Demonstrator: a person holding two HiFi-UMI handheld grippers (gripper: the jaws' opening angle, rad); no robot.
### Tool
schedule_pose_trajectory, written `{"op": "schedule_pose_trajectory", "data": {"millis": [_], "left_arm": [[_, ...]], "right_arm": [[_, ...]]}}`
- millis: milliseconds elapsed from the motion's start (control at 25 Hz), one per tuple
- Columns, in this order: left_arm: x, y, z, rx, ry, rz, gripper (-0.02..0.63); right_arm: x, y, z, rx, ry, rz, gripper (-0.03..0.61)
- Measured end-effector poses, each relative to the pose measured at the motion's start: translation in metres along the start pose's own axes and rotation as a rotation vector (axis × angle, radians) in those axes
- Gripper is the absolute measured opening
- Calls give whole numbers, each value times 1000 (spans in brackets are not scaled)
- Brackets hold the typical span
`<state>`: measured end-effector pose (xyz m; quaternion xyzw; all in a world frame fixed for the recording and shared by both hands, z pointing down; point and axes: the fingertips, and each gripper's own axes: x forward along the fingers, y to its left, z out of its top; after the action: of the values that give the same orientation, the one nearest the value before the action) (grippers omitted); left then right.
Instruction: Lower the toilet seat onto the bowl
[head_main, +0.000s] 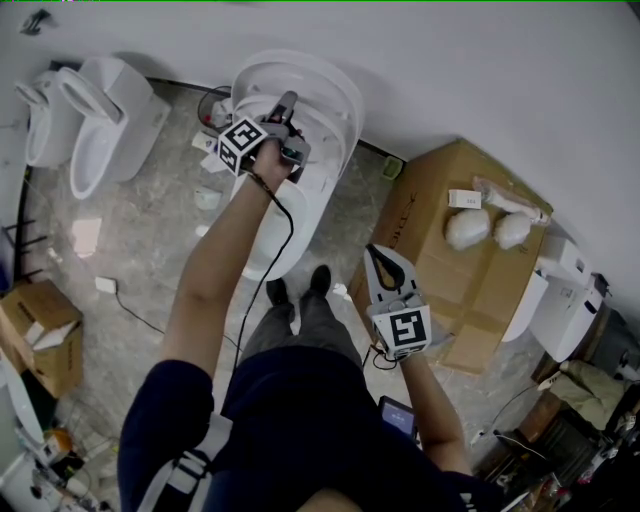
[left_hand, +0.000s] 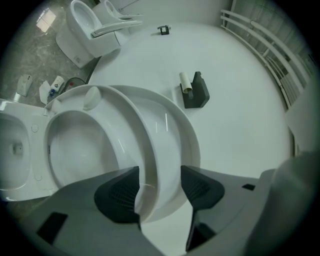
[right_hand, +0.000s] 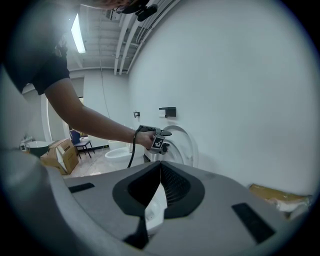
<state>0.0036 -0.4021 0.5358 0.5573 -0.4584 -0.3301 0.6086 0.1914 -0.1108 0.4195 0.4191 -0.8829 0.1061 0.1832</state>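
The white toilet bowl (head_main: 272, 245) stands against the wall, with its seat (head_main: 325, 150) and lid (head_main: 340, 85) raised. My left gripper (head_main: 287, 104) reaches to their upper rim. In the left gripper view the seat ring (left_hand: 122, 135) and the lid (left_hand: 182, 145) behind it run together between the jaws of that gripper (left_hand: 159, 176). The dark pads (left_hand: 120, 192) lie against both sides, with no gap showing. The bowl (left_hand: 12, 150) is at the far left. My right gripper (head_main: 379, 252) hangs low beside the person's legs. It (right_hand: 160, 167) is shut on nothing.
Two more toilets (head_main: 95, 130) stand at the left wall. A large cardboard box (head_main: 430, 250) with wrapped white items (head_main: 468, 228) sits right of the bowl, and another toilet (head_main: 560, 300) beyond it. A small box (head_main: 40, 330) lies at the left. A black paper holder (left_hand: 194, 91) is on the wall.
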Motion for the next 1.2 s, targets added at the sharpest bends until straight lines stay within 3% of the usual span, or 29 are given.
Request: {"op": "schedule_pose_trajectory", "data": {"millis": [680, 920, 1200], "left_arm": [[2, 12, 0, -38, -35, 135, 188], [4, 16, -2, -17, -41, 178, 152], [1, 14, -1, -12, -35, 184, 149]], "right_arm": [[-4, -6, -7, 5, 13, -9, 21], [-7, -10, -11, 16, 19, -13, 21], [-8, -9, -12, 15, 23, -8, 21]]}}
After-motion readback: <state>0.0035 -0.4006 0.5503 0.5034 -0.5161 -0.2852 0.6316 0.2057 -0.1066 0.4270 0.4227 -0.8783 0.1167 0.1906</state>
